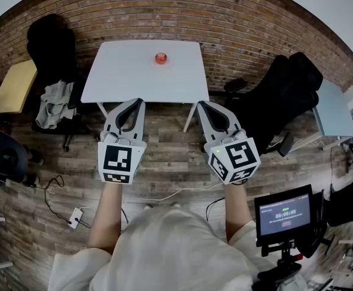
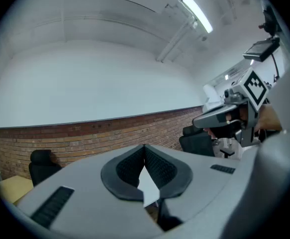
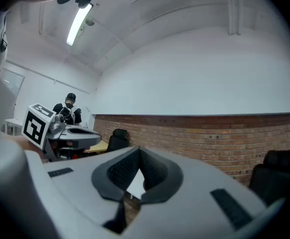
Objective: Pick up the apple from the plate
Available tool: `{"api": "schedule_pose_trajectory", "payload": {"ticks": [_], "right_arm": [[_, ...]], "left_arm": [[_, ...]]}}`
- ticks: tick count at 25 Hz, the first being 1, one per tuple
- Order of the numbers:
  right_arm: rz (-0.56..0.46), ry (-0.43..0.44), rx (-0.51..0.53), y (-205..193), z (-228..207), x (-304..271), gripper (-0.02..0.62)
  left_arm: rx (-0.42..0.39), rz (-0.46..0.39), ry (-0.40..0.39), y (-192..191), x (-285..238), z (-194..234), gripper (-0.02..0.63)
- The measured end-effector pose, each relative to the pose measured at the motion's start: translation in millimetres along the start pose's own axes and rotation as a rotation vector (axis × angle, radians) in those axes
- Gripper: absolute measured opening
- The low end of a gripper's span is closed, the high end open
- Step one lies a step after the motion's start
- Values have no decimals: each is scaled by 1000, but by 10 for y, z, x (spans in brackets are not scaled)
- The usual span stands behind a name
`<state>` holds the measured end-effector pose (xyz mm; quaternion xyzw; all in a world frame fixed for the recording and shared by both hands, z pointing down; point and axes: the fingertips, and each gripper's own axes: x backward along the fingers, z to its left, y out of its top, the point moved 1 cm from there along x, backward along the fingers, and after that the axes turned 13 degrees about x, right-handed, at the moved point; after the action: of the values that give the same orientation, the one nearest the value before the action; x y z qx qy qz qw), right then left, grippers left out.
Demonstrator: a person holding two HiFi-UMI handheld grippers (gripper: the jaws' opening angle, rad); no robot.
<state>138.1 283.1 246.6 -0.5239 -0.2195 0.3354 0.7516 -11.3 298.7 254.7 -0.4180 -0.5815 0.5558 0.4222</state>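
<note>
In the head view a red apple [image 1: 161, 58] rests far off on the white table [image 1: 122, 77]; I cannot tell its plate apart from the tabletop. Both grippers are held level over the wooden floor, well short of the table. The left gripper [image 1: 138, 101] is shut with nothing in it, and the left gripper view shows its jaws [image 2: 145, 147] meeting at the tips. The right gripper [image 1: 201, 104] is shut and empty too, its jaws [image 3: 139, 149] closed in the right gripper view. Each gripper view shows the other gripper beside it. Neither shows the apple.
Black office chairs stand left [image 1: 50, 41] and right [image 1: 288, 93] of the table, the left one with grey cloth [image 1: 55, 105] on it. A yellow side table [image 1: 14, 85] is at far left. A screen on a stand [image 1: 284, 214] is at lower right. Cables and a power strip [image 1: 75, 217] lie on the floor.
</note>
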Motion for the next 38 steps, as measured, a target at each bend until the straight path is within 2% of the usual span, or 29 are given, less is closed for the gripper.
{"api": "schedule_pose_trajectory", "payload": {"ticks": [4,9,17,22,27,38], "right_arm": [[-10,11,-8,-23,7,29,2],[-82,38,-104,-24,-55,139,3],[-40,87,-114,-190,-227,222,3],[-20,125,-119,-286,-479,191,3],[-14,137,-127,-435,-550,185,3],[18,95,-127,-608,-689,108,3]], "left_arm": [[-3,-5,3,-3,12,-45,6],[-12,-5,17,-48,27,-125,6],[4,4,46,-115,-36,-303,6],[11,29,60,-122,-272,-455,6],[18,44,62,-209,-356,-597,6],[39,69,53,-364,-509,-563,6]]}}
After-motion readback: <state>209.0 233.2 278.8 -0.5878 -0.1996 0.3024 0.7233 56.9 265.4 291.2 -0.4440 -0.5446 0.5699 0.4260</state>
